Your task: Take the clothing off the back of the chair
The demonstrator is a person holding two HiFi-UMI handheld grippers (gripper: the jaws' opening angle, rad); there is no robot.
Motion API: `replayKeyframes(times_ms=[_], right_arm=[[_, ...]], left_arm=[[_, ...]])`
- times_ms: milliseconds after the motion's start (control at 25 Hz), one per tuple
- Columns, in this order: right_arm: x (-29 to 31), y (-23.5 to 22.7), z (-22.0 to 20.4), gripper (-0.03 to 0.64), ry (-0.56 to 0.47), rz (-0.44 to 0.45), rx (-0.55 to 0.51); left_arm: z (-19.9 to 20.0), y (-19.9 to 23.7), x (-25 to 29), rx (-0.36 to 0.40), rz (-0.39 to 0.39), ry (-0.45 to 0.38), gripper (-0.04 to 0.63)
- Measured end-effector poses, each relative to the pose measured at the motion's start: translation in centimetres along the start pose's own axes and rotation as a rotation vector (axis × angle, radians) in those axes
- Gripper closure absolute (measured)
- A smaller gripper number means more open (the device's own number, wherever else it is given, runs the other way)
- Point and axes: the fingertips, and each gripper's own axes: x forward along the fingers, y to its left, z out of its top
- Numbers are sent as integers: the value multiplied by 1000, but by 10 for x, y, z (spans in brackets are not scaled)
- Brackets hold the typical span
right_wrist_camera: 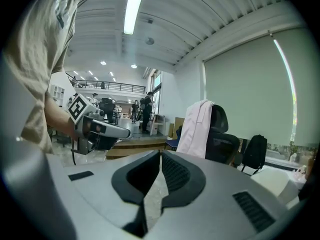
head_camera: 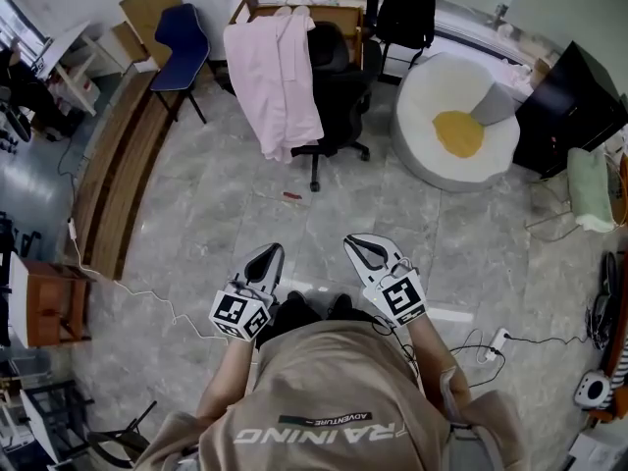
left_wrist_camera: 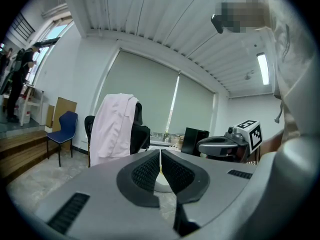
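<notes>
Nothing is done yet: the pink shirt [head_camera: 275, 77] hangs over the back of the black chair [head_camera: 339, 86], well apart from the left tool [head_camera: 267, 255] and right tool [head_camera: 361, 246], both pressed together and empty.

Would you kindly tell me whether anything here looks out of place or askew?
The pink garment hangs lopsided over the black office chair, draped mostly to one side. A small red item lies on the floor nearby.

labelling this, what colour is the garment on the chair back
The garment is pale pink, clearest in the head view.
</notes>
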Motion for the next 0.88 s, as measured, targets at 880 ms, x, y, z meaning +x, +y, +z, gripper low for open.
replayKeyframes(times_ms=[880], right_arm=[[103, -70, 45, 581, 0, -90, 18]], left_arm=[[56, 113, 87, 32, -98, -13, 574]])
